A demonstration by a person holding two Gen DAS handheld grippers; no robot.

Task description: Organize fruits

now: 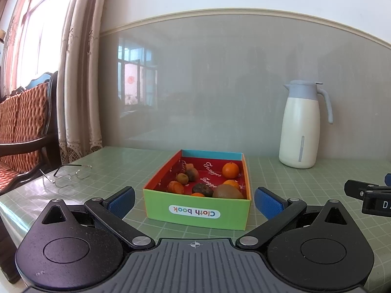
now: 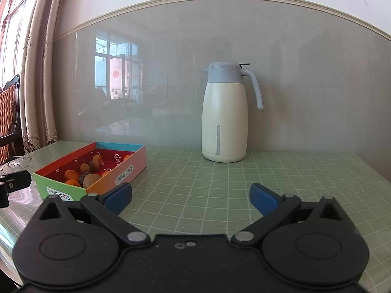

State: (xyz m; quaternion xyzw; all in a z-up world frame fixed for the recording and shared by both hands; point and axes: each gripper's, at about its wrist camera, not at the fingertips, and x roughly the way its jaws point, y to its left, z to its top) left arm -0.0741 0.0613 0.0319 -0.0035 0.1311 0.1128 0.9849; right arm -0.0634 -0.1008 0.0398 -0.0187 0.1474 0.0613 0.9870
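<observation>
Both tools gape, empty: left tool [image 1: 194,201] faces box [image 1: 198,211] w/ fruits [image 1: 230,170] (mid worktop [image 2: 281,183]); right tool [image 2: 190,196] over bare mat. Glasses [image 1: 70,174] near left edge.

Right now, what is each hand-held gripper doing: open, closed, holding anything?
Left hand-held gripper: open, empty, facing the box of fruit.
Right hand-held gripper: open, empty, above the green mat.

The box's [image 1: 198,211] near wall hides the lower parts of the nearest fruits [image 1: 228,191]. In the left view the right gripper [image 1: 369,194] is cut off by the right edge. Small print on the jug [image 2: 224,114] is unreadable.
</observation>
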